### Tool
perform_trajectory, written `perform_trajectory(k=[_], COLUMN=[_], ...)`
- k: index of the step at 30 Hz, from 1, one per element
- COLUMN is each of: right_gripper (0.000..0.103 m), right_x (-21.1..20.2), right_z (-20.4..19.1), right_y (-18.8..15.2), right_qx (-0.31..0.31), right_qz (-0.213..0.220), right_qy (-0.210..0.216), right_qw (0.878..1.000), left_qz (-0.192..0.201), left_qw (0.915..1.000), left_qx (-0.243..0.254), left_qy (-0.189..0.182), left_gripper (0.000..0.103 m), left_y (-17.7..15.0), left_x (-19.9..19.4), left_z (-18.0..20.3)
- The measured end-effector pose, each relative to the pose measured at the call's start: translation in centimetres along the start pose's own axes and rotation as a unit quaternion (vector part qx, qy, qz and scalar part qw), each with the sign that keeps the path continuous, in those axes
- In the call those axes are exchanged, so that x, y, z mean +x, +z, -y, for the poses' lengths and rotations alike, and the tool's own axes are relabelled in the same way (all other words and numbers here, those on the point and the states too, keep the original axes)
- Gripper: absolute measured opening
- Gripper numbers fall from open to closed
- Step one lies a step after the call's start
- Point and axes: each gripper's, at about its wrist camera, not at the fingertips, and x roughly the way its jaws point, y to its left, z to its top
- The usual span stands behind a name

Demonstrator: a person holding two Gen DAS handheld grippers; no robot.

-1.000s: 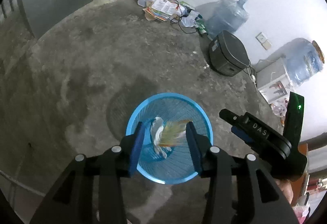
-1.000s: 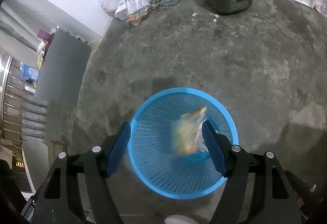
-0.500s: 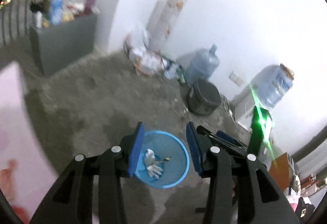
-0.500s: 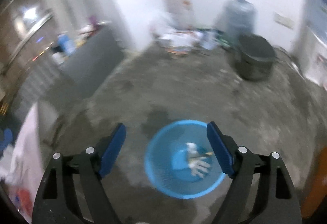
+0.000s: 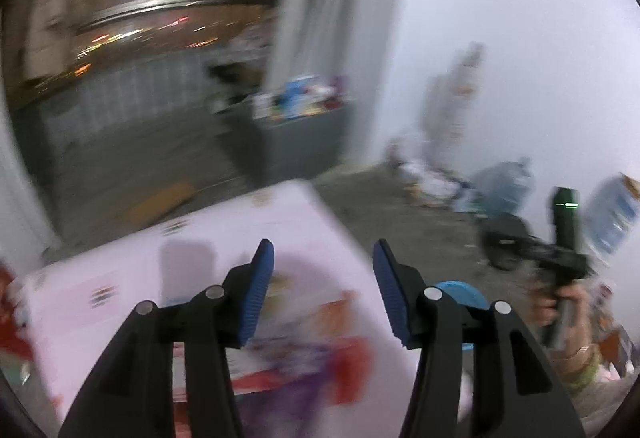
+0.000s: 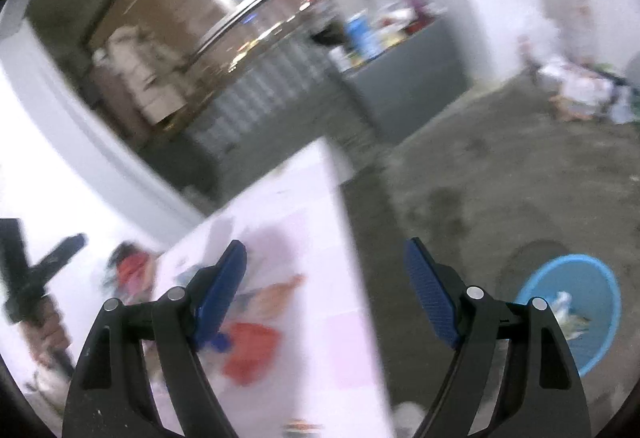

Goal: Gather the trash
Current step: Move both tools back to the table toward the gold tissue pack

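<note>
The blue mesh basket (image 6: 576, 302) stands on the concrete floor at the lower right of the right wrist view, with white and yellowish trash (image 6: 564, 308) in it. In the left wrist view only its rim (image 5: 456, 288) shows behind a finger. My left gripper (image 5: 324, 294) hangs over a pale pink table (image 5: 224, 250); its jaws are opening with nothing between them. My right gripper (image 6: 326, 290) is open and empty above the table's edge. Blurred red (image 6: 252, 354) and orange (image 6: 276, 292) items lie on the table.
A grey cabinet (image 6: 416, 78) loaded with bottles stands by the white wall. Bags and papers (image 6: 580, 90) are piled in the far corner, with water jugs (image 5: 504, 182) nearby. A hand (image 5: 560, 302) holds the right gripper at the right. Both views are motion-blurred.
Trash that was between the jaws over the basket a second ago now lies in it. Both views have risen and swung left, from the basket to the pink table.
</note>
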Motion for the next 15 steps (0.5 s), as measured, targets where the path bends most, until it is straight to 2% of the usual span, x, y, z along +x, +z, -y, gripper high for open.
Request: perform_trajectory(k=[3,5,8,11,14,15], right_gripper=[0.078,0.078,0.077,0.075,0.073,0.072], right_x=[3.3,5.6,9.6,13.6,17.0,18.0], right_z=[-3.3,-5.6,-8.7,-10.6,-11.5,-11.5], right_y=[0.6,0.9,1.1,0.9,0.4,0.3], right_qx=[-0.02,-0.04,-0.061,-0.07,-0.063,-0.058], right_qz=[-0.039,-0.066,-0.123,-0.173,-0.212,-0.22], right_qy=[0.024,0.042,0.073,0.078,0.067,0.063], right_qw=[0.999,0.996,0.988,0.979,0.973,0.972], left_qz=[-0.023,-0.046,-0.099,-0.141,-0.186,-0.199], left_qw=[0.9979,0.9948,0.9857,0.9734,0.9549,0.9463], left_qx=[-0.044,-0.078,-0.133,-0.18,-0.229,-0.251], left_qy=[0.041,0.046,0.028,0.003,-0.035,-0.045], left_gripper=[0.05,0.05,0.05,0.05,0.05,0.05], left_y=[-0.6,-1.2,-2.5,-3.9,-5.2,-5.7], left_x=[-0.1,0.5,2.8,5.4,8.8,9.9], left_z=[-6.1,-10.0,-15.6,-19.9,-23.1,-24.1])
